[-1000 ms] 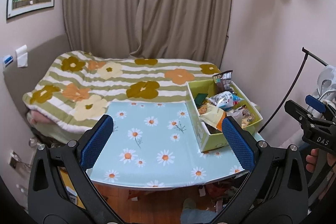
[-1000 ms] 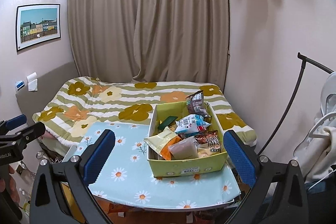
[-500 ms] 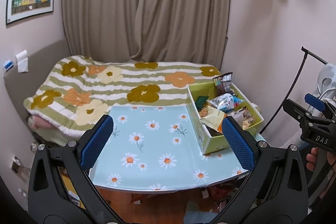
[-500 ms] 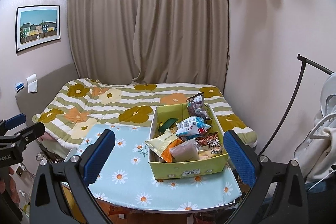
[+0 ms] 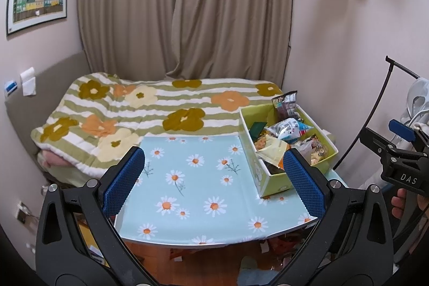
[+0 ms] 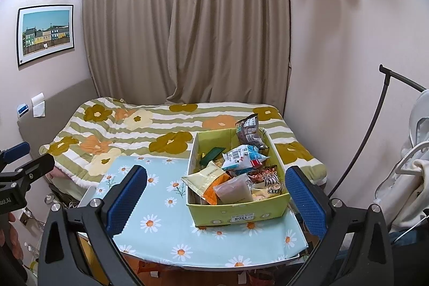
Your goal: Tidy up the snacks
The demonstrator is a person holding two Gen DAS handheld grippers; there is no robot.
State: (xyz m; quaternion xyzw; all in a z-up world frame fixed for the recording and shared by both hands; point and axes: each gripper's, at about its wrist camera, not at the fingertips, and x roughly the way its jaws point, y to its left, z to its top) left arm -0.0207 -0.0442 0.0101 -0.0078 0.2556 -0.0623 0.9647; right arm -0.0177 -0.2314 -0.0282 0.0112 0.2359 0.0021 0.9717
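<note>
A yellow-green cardboard box (image 6: 238, 213) (image 5: 254, 149) stands on the right end of a small table with a light-blue daisy cloth (image 6: 161, 205) (image 5: 193, 186). It is heaped with several snack packets: a dark pouch (image 6: 248, 132), a blue-and-white bag (image 6: 241, 156), a pale yellow bag (image 6: 205, 177), a clear bag (image 6: 236, 189). My left gripper (image 5: 214, 181) hangs open over the table's front edge, holding nothing. My right gripper (image 6: 214, 195) is open too, in front of the box and short of it.
A bed with a green-striped flower quilt (image 5: 150, 114) lies right behind the table. Beige curtains (image 6: 187, 31) hang at the back. A black rack pole (image 6: 375, 125) and hanging clothes (image 6: 413, 165) stand at the right. Scraps litter the floor (image 5: 214, 259) under the table.
Both views have risen and drawn back slightly; the table and box sit a little lower and farther. Both grippers stay open.
</note>
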